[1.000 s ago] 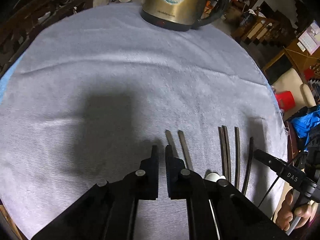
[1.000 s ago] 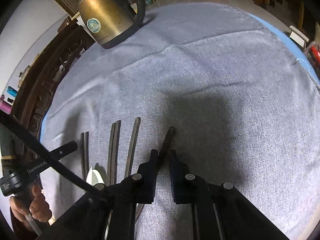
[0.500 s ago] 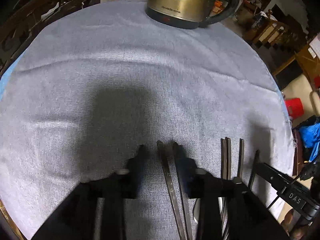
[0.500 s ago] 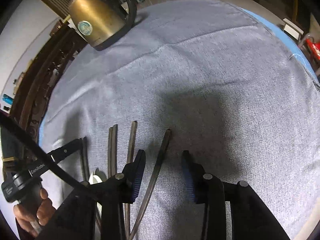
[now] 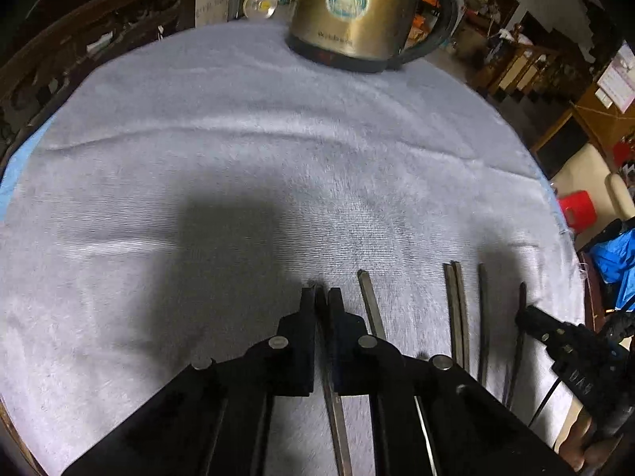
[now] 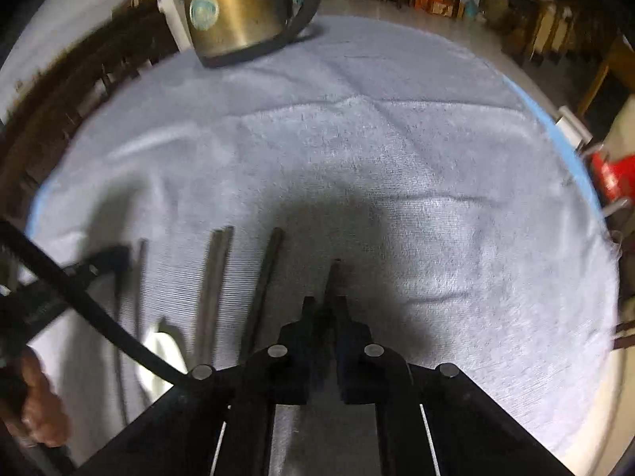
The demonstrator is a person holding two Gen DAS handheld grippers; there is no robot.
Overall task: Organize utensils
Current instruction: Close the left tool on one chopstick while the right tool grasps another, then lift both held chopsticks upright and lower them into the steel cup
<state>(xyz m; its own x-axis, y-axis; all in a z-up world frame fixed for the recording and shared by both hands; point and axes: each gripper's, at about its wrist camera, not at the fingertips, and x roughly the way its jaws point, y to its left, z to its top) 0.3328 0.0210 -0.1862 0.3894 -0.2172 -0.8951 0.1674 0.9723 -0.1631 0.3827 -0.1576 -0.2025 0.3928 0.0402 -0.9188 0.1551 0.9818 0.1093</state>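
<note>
Several dark chopsticks lie side by side on a grey cloth [image 5: 278, 150]. In the left wrist view my left gripper [image 5: 321, 297] is shut on the leftmost chopstick [image 5: 335, 408], whose shaft runs back between the fingers. A second chopstick [image 5: 371, 305] lies just to its right, then a touching pair [image 5: 456, 309] and a single one [image 5: 482, 309]. In the right wrist view my right gripper [image 6: 325, 305] is shut on the rightmost chopstick [image 6: 333, 277], whose tip sticks out past the fingers. The pair [image 6: 214, 277] and a single chopstick [image 6: 266, 277] lie to its left.
A brass electric kettle [image 5: 353, 12] stands at the far edge of the cloth, also in the right wrist view [image 6: 238, 8]. A white spoon [image 6: 158, 361] lies near the chopsticks' near ends. Dark carved wood [image 5: 79, 39] borders the table's left. The cloth edge drops off at right [image 6: 595, 238].
Both grippers were shut, opened half a second ago around a chopstick each, and have now shut on them. The right view has swung so the kettle sits closer.
</note>
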